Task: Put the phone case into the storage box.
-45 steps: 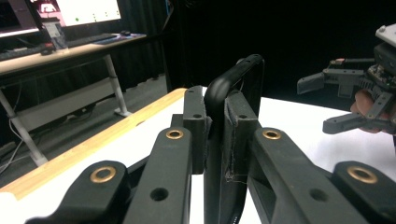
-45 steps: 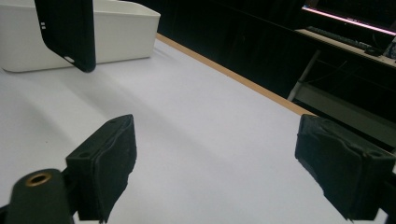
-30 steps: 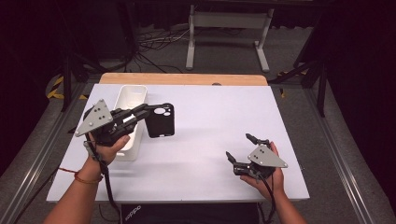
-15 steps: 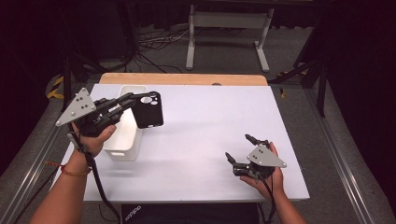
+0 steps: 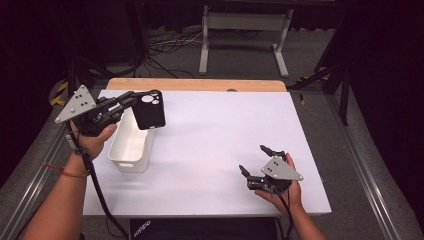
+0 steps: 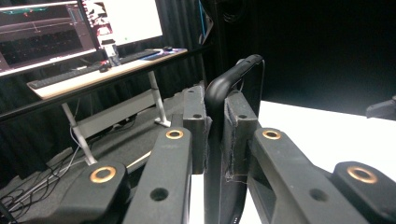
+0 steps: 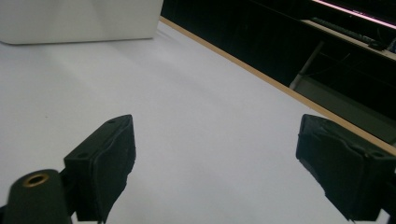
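Now my left gripper (image 5: 131, 102) clamps a black phone case (image 5: 150, 109) above the white bin (image 5: 131, 145) near the table's (image 5: 210, 130) left edge. Toward the front right corner, my right gripper (image 5: 255, 161) rests with jaws wide apart, holding nothing.

Both grippers (image 5: 127, 100) (image 5: 257, 161): black jaws, brass-ringed holes, grey three-cornered plates, black cables. Left wrist (image 5: 64, 171): thin band, probably orange.

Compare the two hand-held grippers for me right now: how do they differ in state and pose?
The left gripper is shut on the black phone case, held in the air over the white plastic bin; the right gripper is open and empty, low over the white table. Both have black jaws and a grey triangular plate.
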`<state>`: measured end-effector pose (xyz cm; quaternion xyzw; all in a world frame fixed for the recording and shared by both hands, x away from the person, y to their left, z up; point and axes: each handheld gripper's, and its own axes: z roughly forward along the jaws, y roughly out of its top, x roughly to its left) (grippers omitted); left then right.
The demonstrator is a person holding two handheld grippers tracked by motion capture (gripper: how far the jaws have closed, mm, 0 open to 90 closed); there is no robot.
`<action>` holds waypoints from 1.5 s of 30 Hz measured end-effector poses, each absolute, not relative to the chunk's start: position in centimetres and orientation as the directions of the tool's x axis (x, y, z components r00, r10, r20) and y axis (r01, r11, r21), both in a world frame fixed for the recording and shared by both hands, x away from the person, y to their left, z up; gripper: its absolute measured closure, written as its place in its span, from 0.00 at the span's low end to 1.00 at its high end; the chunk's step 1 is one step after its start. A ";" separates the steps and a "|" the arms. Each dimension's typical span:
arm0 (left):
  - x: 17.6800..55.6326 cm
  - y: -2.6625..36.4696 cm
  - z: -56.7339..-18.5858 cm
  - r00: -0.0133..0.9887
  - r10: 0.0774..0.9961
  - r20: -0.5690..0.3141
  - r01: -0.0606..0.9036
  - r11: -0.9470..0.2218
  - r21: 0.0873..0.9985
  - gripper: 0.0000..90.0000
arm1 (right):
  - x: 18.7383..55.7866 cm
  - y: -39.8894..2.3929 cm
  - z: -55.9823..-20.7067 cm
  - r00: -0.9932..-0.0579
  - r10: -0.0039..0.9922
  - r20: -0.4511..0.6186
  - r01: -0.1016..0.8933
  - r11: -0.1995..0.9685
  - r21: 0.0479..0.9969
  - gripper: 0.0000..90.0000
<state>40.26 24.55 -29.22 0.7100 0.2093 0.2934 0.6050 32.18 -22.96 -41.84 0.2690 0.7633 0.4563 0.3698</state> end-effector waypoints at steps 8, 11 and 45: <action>41.6 25.2 -29.6 0.735 0.659 0.158 -0.053 -0.177 0.983 0.91 | 32.1 -23.1 -41.8 -0.578 0.749 -0.324 0.078 0.445 0.892 0.15; 42.0 25.7 -29.6 0.727 0.667 0.162 -0.050 -0.183 0.982 0.91 | 32.1 -23.1 -41.8 -0.581 0.748 -0.321 0.076 0.443 0.893 0.15; 47.7 29.2 -31.6 0.672 0.729 0.130 -0.003 -0.173 0.985 0.91 | 32.6 -23.1 -42.1 -0.578 0.756 -0.307 0.105 0.441 0.891 0.15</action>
